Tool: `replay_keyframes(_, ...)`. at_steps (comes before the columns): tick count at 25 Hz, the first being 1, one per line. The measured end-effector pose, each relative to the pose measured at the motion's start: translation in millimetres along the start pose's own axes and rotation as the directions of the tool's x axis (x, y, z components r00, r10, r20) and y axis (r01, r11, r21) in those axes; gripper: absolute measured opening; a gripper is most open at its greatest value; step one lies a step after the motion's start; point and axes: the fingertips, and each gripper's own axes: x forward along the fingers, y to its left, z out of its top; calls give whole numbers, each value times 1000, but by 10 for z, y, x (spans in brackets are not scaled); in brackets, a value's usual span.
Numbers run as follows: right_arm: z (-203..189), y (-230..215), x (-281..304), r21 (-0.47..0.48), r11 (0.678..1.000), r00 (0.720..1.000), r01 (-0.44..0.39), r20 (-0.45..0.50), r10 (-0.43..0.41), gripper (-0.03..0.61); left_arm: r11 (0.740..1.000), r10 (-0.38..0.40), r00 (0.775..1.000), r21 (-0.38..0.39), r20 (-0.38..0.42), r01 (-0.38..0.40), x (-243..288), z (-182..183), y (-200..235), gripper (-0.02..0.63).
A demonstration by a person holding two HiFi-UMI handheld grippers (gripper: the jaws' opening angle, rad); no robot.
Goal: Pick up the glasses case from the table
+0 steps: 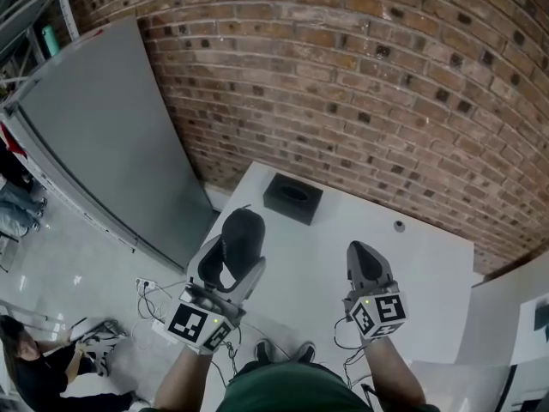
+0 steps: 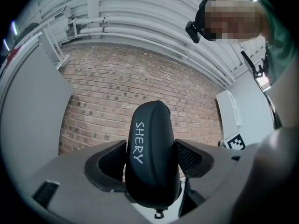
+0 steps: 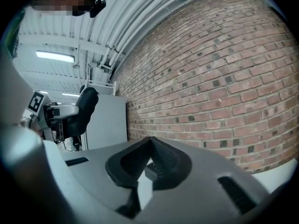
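Observation:
The black oval glasses case (image 1: 243, 230), with white lettering on its shell (image 2: 150, 153), stands upright between the jaws of my left gripper (image 1: 233, 251), which is shut on it. The case is off the white table (image 1: 429, 273), near its left edge. In the right gripper view the same case (image 3: 86, 107) shows far off at the left, dark against the grey panel. My right gripper (image 1: 367, 263) hovers over the table's near middle. Its jaws (image 3: 150, 161) are shut with nothing between them.
A black open-topped box (image 1: 293, 197) stands at the table's far left, and a small round knob (image 1: 399, 226) lies toward the far right. A brick wall (image 1: 386, 75) backs the table; a grey panel (image 1: 111, 153) leans at the left. Cables (image 1: 150, 290) and a seated person (image 1: 39, 363) are on the floor.

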Motion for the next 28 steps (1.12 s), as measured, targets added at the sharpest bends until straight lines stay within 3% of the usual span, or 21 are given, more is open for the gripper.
replay_keyframes(28,-51,-316,-129,2,1000,1000,17,-16,-17,2,999,28,999,32,-16,-27,36,-77,8,321)
